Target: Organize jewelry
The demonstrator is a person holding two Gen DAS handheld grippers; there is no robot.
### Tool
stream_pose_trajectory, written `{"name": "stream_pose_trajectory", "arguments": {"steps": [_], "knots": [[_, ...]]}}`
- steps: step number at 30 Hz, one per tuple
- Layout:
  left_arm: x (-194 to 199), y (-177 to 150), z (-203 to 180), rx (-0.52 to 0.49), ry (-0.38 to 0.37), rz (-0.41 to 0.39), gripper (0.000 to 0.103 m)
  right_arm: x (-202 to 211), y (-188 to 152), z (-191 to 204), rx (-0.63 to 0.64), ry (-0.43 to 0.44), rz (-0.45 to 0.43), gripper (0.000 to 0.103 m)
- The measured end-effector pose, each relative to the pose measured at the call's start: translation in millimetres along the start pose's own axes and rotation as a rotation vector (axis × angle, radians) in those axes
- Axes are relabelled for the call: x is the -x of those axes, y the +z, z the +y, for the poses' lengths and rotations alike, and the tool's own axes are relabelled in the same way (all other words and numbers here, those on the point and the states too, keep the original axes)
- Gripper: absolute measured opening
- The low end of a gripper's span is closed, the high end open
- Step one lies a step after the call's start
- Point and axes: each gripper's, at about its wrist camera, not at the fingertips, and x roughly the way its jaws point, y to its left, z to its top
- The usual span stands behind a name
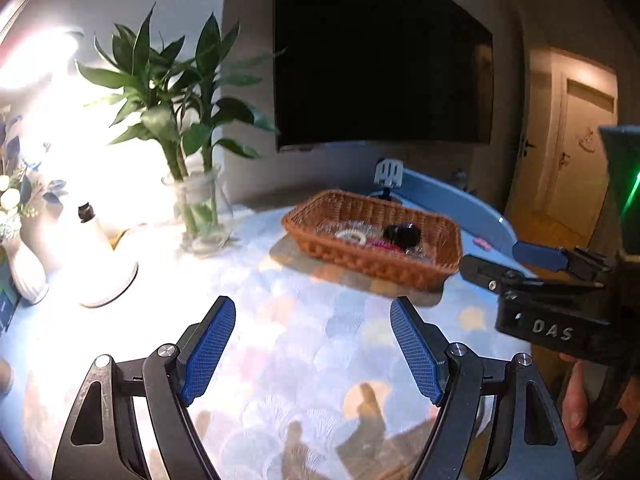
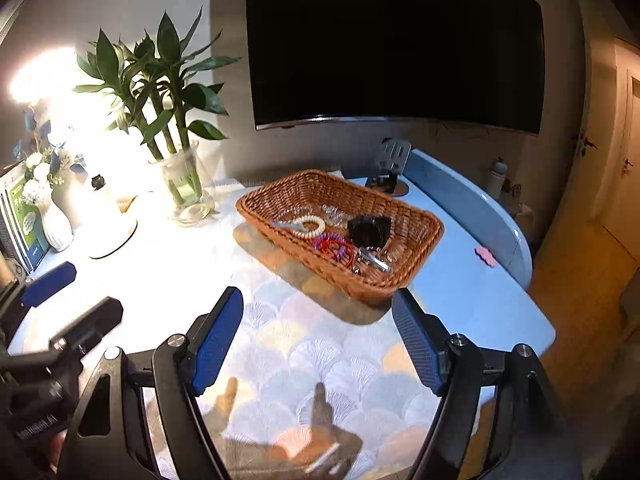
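Plainly, both grippers hang over the patterned cloth with nothing between their fingers: the left gripper [image 1: 313, 344] has its jaws spread wide, and the right gripper [image 2: 318, 336] likewise.

The jewelry lies in a wicker basket [image 2: 416, 276], ahead of both sets of jaws and a little right of the left pair. From left to right in the right wrist view there is a clear piece, too faint to name, then a pale bead bracelet [image 2: 310, 225], a red and purple coil [image 2: 333, 247], a black item [image 2: 369, 229] and a metal piece [image 2: 374, 262] nearest the basket's right end. All of it sits in the basket; no piece shows on the cloth. That fits two stages: pieces gathered in and the job near its end, or a mixed heap waiting to be sorted out. The pictures do not settle which.

If a piece is to be picked, the judgement is that the jaws should come in over the basket's near rim from above, narrowed first, since the items touch or overlap and wide fingers would drag neighbours. The beads and coil look soft and would shift under a side push.

Left of the jaws stand a white vase [image 2: 56, 224], a lamp [image 2: 110, 220] and a glass jar of bamboo [image 2: 186, 188], the glass easy to tip. Behind the basket is a phone stand [image 2: 390, 168], beyond that a dark screen [image 2: 394, 40]. A small pink thing [image 2: 485, 257] lies right of the basket on the blue table [image 2: 480, 312].
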Motion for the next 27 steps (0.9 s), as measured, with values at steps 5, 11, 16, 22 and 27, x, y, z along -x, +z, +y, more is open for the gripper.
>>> {"name": "stream_pose_trajectory", "arguments": {"steps": [5,11,16,22,27], "knots": [[-3,-9,7,0.027,0.023,0.027,0.080,-3,-5,3,0.010,-0.019,0.014,0.079],[-6,-11,11,0.039,0.014,0.030,0.081,-8,-6,1,0.002,-0.023,0.030,0.079],[-11,-14,8,0.032,0.008,0.043,0.081,-13,-7,1,0.002,-0.023,0.046,0.079],[-15,-14,6,0.033,0.003,0.052,0.080,-19,-9,1,-0.001,-0.025,0.061,0.079],[-19,-14,6,0.040,0.003,0.063,0.081,-22,-10,1,-0.005,-0.024,0.071,0.079]]}}
